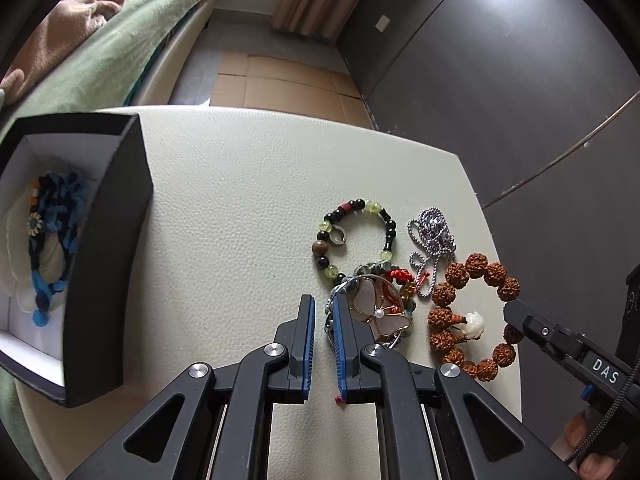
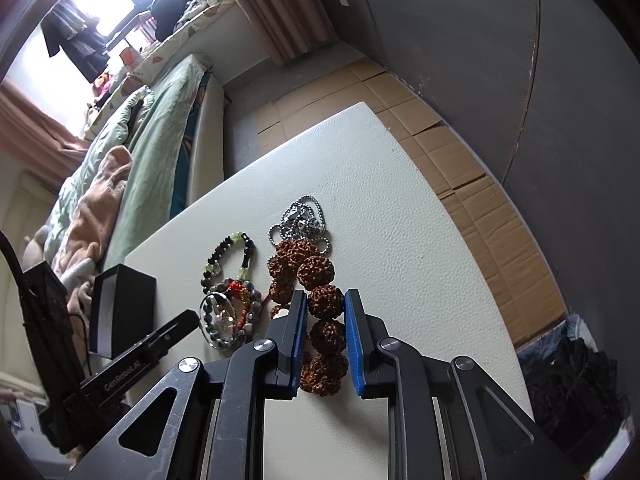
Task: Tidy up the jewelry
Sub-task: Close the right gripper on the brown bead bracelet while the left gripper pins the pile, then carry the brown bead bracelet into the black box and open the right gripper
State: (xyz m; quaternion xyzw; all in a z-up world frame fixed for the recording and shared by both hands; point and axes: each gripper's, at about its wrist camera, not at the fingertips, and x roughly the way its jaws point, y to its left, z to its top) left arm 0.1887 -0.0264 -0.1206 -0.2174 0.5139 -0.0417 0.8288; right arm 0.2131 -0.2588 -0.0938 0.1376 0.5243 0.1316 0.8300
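On the cream, leather-grained counter (image 1: pixel 240 208) the jewelry lies in a loose cluster toward the right side, while a black box (image 1: pixel 108 248) with a white lining stands open at the left edge, a blue braided piece (image 1: pixel 56 236) with a small flower charm already inside it. The left gripper (image 1: pixel 323 312) hovers at the near left edge of the cluster with its jaws nearly closed and only a narrow gap between the blue pads; nothing sits between them, though the right-hand pad lies just beside a wire butterfly pendant (image 1: pixel 380 316) that rests on a grey beaded bracelet (image 1: pixel 368 276). Farther off lies a black and pale-green bead bracelet (image 1: pixel 354 236), and right of that a tangled silver ball chain (image 1: pixel 432 240). The right gripper (image 2: pixel 325 306) comes in from the near right with its jaws closed on one of the knobbly brown seed beads of a large seed bracelet (image 2: pixel 306 264), both blue pads pressing the bead's sides. That bracelet lies on the counter right of the pendant, with a small white carved bead (image 1: pixel 474 322) on its left side. Beyond the counter are a bed (image 1: pixel 120 48) with green covers and flattened cardboard (image 1: pixel 280 84) on the floor.
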